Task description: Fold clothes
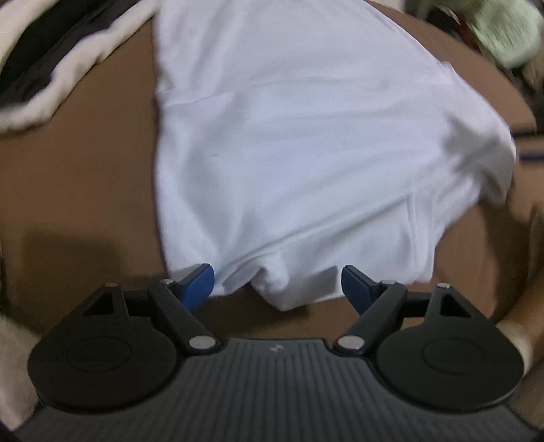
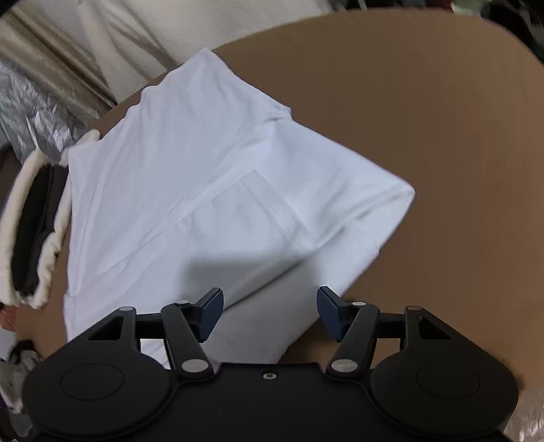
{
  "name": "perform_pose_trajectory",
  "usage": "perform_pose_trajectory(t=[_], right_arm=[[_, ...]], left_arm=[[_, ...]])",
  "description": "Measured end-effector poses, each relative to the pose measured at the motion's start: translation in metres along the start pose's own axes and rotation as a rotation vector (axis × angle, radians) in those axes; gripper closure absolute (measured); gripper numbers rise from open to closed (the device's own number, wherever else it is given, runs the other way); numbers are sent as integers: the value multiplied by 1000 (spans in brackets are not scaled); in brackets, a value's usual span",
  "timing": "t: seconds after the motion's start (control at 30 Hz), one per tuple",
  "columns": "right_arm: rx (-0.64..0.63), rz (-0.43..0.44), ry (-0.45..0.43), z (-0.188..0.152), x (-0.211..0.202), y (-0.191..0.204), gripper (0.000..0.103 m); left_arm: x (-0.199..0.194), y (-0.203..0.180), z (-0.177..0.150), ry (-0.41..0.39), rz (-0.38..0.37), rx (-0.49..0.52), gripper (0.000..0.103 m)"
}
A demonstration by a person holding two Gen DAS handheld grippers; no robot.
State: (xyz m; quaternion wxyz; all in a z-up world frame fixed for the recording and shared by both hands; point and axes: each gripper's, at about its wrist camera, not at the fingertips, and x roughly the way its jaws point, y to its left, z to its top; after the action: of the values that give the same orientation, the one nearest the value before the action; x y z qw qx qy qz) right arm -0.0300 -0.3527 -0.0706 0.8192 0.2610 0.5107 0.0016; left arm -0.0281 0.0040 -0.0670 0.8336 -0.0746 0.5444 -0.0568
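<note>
A white garment (image 1: 306, 153) lies partly folded on the brown table (image 1: 85, 190); a seam and a pocket-like patch show on it. In the left wrist view my left gripper (image 1: 277, 285) stands open over the garment's near edge, where a small bunched fold of cloth sits between the blue pads without touching them. In the right wrist view the same white garment (image 2: 210, 204) spreads across the brown table (image 2: 425, 119). My right gripper (image 2: 270, 314) is open above the garment's near corner, its pads clear of the cloth.
A black and cream fleecy item (image 1: 51, 68) lies at the table's far left, also visible as the black and cream item (image 2: 30, 231). A pale green cloth (image 1: 503, 30) sits at the far right. Cream fabric (image 2: 119, 37) and silver foil (image 2: 37, 112) lie beyond the table.
</note>
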Motion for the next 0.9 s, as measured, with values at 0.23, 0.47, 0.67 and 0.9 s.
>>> perform_pose_trajectory(t=[0.23, 0.47, 0.67, 0.9], right_arm=[[179, 108, 91, 19, 11, -36, 32], [458, 161, 182, 5, 41, -71, 17], [453, 181, 211, -2, 59, -56, 13], [345, 193, 126, 6, 67, -34, 24]], left_arm=[[-32, -8, 8, -146, -157, -11, 21], [-9, -83, -15, -216, -151, 635, 19], [44, -115, -33, -76, 9, 1006, 12], [47, -109, -12, -121, 32, 912, 88]])
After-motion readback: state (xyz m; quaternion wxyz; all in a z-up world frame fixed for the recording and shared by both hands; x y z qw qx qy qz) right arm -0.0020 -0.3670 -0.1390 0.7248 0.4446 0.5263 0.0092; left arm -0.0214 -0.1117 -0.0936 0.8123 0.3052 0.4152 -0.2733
